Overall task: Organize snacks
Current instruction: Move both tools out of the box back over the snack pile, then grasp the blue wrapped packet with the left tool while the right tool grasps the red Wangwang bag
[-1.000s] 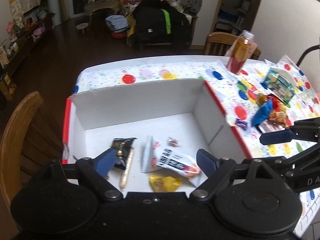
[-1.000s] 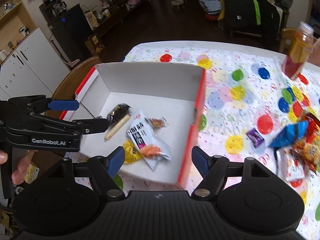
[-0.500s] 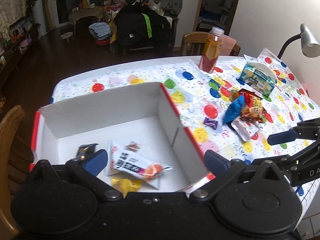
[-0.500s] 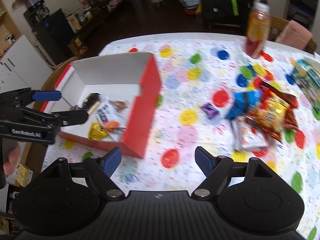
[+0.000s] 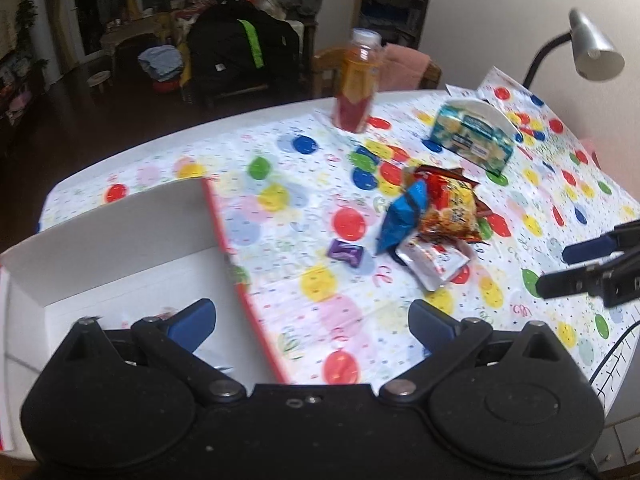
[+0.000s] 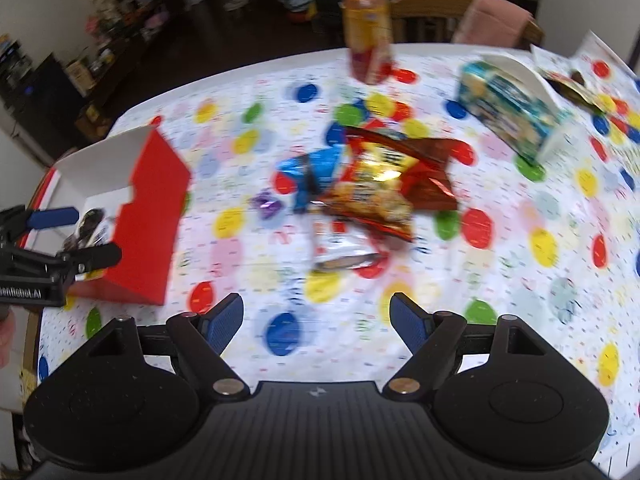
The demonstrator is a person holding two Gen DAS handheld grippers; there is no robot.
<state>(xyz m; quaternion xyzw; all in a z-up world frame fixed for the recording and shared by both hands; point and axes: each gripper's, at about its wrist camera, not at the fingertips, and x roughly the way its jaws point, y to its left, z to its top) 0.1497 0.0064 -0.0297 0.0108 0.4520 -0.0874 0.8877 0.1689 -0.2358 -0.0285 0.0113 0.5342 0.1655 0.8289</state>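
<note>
We see a table (image 5: 280, 216) covered in a white cloth printed with coloured dots, standing on a dark floor (image 5: 80, 120). Beyond its far edge stands a wooden chair (image 6: 432, 12) with a pink cloth (image 6: 492, 20) draped over its back. A grey desk lamp (image 5: 592, 48) leans in from the right against a pale wall (image 5: 500, 12). Farther back we make out a black bag with a green stripe (image 5: 240, 48), a small stool (image 5: 100, 78) and dim shelving (image 6: 92, 56) along the left.
</note>
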